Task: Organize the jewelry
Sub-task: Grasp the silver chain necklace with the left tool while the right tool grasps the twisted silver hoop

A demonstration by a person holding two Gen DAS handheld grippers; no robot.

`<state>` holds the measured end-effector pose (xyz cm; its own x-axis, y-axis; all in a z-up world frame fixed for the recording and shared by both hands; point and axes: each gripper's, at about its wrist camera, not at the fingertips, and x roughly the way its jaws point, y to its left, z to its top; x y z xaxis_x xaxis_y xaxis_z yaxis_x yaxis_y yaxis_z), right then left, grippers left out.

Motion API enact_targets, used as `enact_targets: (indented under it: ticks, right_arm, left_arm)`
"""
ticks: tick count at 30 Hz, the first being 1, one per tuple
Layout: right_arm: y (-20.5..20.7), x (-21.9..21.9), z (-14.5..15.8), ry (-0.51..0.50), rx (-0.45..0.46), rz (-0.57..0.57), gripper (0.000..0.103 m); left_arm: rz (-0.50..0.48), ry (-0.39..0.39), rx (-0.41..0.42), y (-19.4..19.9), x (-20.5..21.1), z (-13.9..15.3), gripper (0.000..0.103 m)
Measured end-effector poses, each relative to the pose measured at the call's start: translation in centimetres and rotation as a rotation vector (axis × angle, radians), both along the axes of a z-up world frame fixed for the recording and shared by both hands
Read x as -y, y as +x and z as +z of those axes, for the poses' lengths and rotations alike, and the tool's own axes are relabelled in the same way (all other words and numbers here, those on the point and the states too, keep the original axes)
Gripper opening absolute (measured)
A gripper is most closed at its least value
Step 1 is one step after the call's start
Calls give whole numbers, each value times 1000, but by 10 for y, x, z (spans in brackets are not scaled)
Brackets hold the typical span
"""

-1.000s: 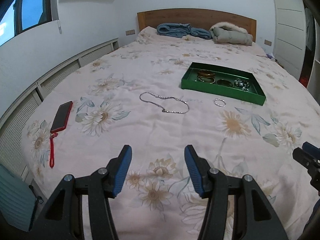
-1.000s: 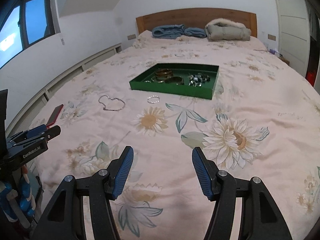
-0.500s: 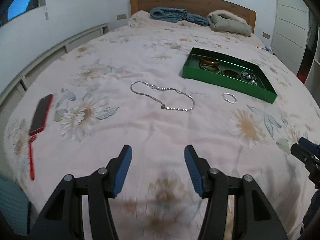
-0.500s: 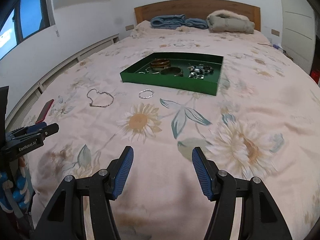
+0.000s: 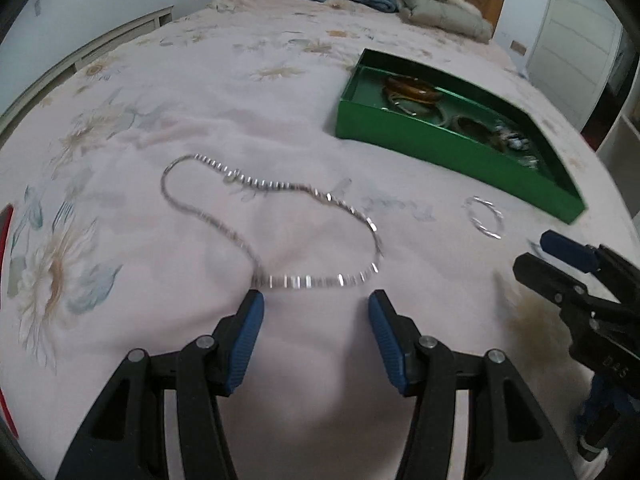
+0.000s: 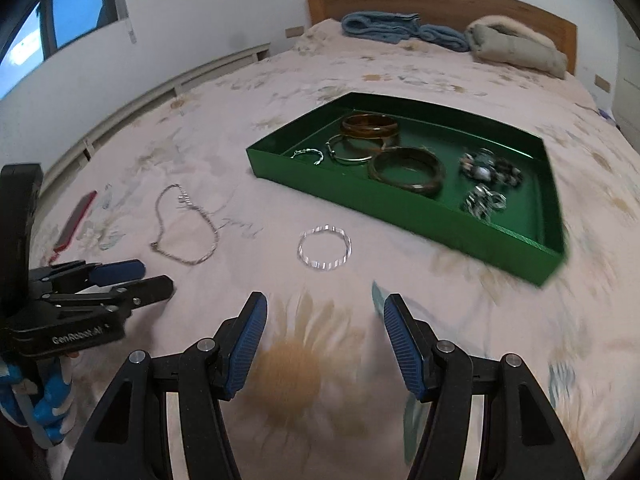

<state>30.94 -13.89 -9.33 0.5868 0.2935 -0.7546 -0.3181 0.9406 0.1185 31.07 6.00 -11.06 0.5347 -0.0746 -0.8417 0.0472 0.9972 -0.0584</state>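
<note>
A silver chain necklace (image 5: 276,224) lies looped on the floral bedspread, its near end just ahead of my open, empty left gripper (image 5: 316,308). It also shows in the right wrist view (image 6: 184,224). A silver bracelet (image 6: 325,247) lies on the spread a little ahead of my open, empty right gripper (image 6: 324,312); it also shows in the left wrist view (image 5: 484,222). A green tray (image 6: 400,208) behind them holds several bangles, hoops and beaded pieces; it also shows in the left wrist view (image 5: 448,148).
A red phone (image 6: 76,220) lies at the bed's left edge. Blue towels (image 6: 384,28) and a grey bundle (image 6: 516,48) lie by the wooden headboard. Each gripper shows in the other's view: the right (image 5: 560,264), the left (image 6: 116,280).
Both grippers have moved forward and down toward the bed. The necklace and the bracelet are now much closer to the fingertips. Both stay open.
</note>
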Motion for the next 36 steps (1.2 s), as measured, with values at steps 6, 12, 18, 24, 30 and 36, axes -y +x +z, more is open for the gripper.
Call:
enact_targets:
  ticks: [6, 12, 18, 24, 30, 36]
  right_arm:
    - [35, -14, -16, -31, -24, 45, 60]
    - [55, -16, -23, -33, -31, 63, 60]
    - [58, -11, -27, 4, -35, 74, 61]
    - [56, -9, -28, 28, -29, 72, 61]
    - [57, -11, -29, 22, -28, 74, 61]
    - [56, -20, -31, -43, -17, 76, 50]
  left_arm:
    - [-5, 11, -1, 37, 3, -9, 64]
    - [-6, -40, 11, 53, -3, -8, 69]
    - [-18, -77, 44, 43, -20, -1, 69]
    - [57, -300, 21, 53, -49, -3, 69]
    - [174, -161, -46, 68, -44, -14, 31]
    - [175, -106, -42, 67, -42, -15, 3]
